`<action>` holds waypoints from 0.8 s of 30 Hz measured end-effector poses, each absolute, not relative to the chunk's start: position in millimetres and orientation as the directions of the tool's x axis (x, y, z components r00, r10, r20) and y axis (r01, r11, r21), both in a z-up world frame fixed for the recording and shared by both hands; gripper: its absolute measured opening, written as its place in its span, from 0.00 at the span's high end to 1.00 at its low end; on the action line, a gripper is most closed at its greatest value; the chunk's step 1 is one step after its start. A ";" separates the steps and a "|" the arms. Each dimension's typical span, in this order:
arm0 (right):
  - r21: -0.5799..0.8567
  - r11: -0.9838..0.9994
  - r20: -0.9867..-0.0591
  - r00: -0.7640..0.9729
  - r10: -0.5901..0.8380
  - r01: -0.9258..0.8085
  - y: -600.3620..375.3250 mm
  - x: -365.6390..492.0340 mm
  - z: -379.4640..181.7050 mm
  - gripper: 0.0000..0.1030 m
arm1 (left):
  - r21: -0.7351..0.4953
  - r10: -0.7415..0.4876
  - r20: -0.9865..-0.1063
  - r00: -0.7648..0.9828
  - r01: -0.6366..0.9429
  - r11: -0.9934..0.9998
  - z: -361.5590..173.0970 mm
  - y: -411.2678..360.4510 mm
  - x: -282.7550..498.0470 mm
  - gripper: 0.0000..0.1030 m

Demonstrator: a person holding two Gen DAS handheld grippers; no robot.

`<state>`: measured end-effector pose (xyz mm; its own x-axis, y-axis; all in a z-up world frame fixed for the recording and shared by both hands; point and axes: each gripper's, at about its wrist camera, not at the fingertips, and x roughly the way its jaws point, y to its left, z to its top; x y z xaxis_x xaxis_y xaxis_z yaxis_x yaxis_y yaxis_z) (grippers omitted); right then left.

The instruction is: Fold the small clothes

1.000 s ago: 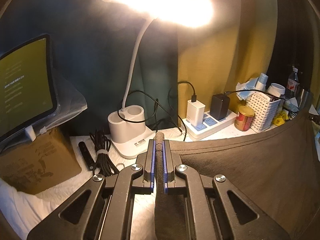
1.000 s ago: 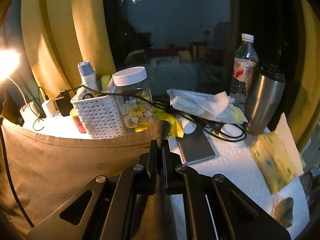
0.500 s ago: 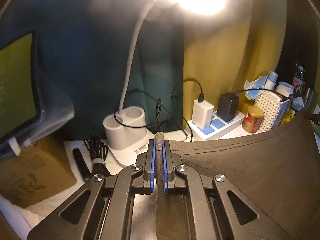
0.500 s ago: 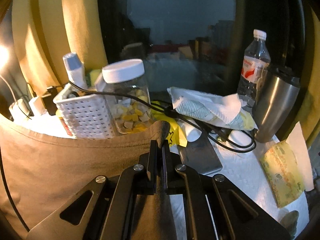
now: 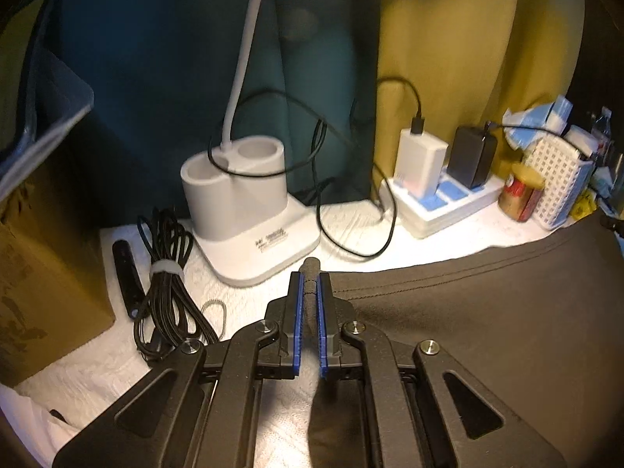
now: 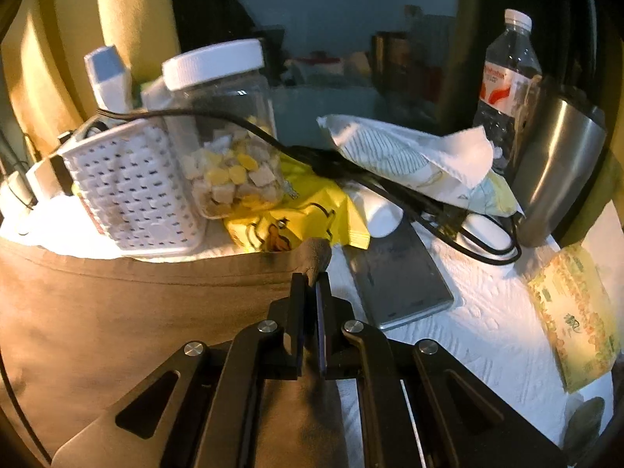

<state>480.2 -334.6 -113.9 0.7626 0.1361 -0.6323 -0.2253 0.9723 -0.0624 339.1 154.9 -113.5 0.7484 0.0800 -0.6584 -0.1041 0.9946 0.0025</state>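
Observation:
A brown garment (image 5: 487,312) hangs stretched between my two grippers, its hemmed top edge running between them. My left gripper (image 5: 310,284) is shut on the garment's left corner, which pokes out past the blue pads. In the right wrist view the same garment (image 6: 117,312) fills the lower left. My right gripper (image 6: 310,280) is shut on its right corner, which sticks up above the fingertips. Both grippers hold the cloth low over the white table covering (image 5: 351,226).
A white lamp base (image 5: 241,210), a coiled black cable (image 5: 163,284) and a cardboard box (image 5: 39,265) are at the left. A power strip with chargers (image 5: 440,191) stands behind. A white basket (image 6: 132,195), jar (image 6: 226,136), phone (image 6: 397,280), steel tumbler (image 6: 557,167) and bottle (image 6: 507,78) crowd the right.
Both grippers have dropped and tilted downward with the garment held between them. The lamp head has left the top of the left view. The table clutter looms closer.

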 end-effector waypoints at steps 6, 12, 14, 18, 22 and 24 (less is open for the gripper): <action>-0.057 0.985 -0.647 0.757 0.088 -0.163 -344.8 486.5 -119.0 0.95 | -0.007 0.078 -0.700 0.710 -0.116 0.993 -126.1 160.7 344.2 0.95; -0.054 0.987 -0.650 0.755 0.082 -0.153 -349.0 488.6 -119.4 0.95 | 0.019 0.142 -0.718 0.681 -0.186 0.982 -128.2 170.2 345.1 0.93; -0.056 0.987 -0.652 0.754 0.080 -0.152 -349.5 488.4 -119.4 0.95 | 0.008 0.148 -0.727 0.671 -0.206 0.978 -127.8 177.5 342.5 0.93; -0.051 0.988 -0.660 0.748 0.079 -0.149 -353.8 490.1 -118.5 0.82 | -0.011 0.156 -0.732 0.663 -0.241 0.971 -122.2 187.6 332.9 0.93; -0.047 0.988 -0.653 0.753 0.081 -0.147 -355.2 481.2 -113.5 0.63 | -0.030 0.148 -0.729 0.668 -0.247 0.969 -116.2 188.7 321.5 0.61; -0.046 0.988 -0.650 0.756 0.080 -0.144 -356.9 477.5 -111.0 0.63 | -0.061 0.128 -0.723 0.679 -0.248 0.967 -112.6 188.7 314.1 0.45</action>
